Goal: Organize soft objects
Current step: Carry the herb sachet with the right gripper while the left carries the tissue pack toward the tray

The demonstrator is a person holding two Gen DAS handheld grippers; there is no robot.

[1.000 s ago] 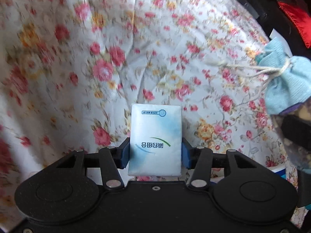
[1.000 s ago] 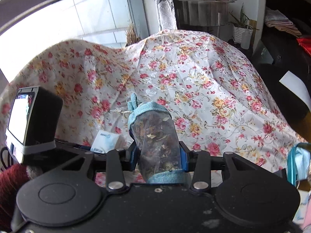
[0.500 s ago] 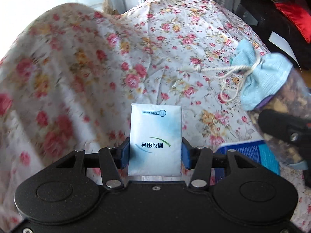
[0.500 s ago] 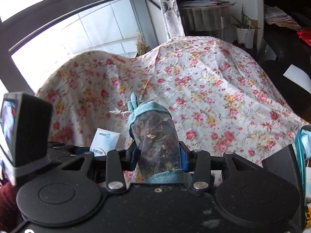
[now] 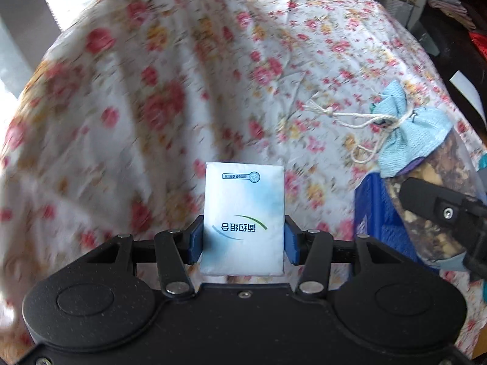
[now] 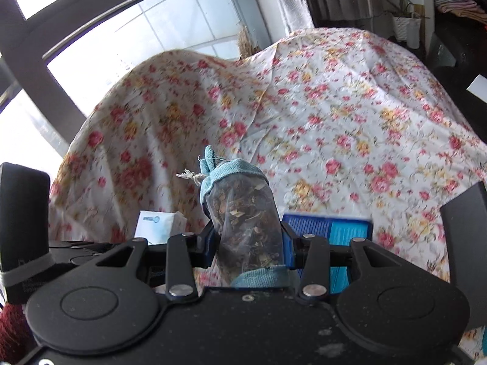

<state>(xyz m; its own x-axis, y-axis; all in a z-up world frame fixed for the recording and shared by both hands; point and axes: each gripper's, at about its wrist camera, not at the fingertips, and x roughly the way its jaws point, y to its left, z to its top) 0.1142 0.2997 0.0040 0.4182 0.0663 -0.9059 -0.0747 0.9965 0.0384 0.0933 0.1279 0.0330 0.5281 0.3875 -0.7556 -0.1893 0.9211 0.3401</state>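
From your left wrist camera, your left gripper [image 5: 243,240] has its blue pads [image 5: 196,240] pressed against the two long edges of a small white-and-pale-blue tissue pack with upside-down green printing [image 5: 243,219]; the jaws are closed to the pack's width and the pack stands upright between them, clear of the white cloth with red and yellow flowers [image 5: 182,91] draped behind. This view alone shows the side of your other load: at the right edge, a clear mesh pouch of dried brown plant bits with a light-blue fabric collar [image 5: 426,140], with its cream drawstring [image 5: 350,118] trailing out to the left. A blue box [image 5: 377,213] sits below and behind it, partly hidden.

From your right wrist camera, your right gripper [image 6: 249,243] is clamped narrowly on that same mesh pouch [image 6: 246,213], pads against both sides, collar pointing up and away. Here you also see what the left view lacks: large windows [image 6: 152,30] behind the floral cloth [image 6: 334,106], a patterned curtain [image 6: 289,0], and the blue box [image 6: 328,228] just past the pads, lying on the cloth. The tissue pack [image 6: 158,223] peeks out at the left, above the dark body of the left gripper [image 6: 91,246], whose jaws are hidden from this side.
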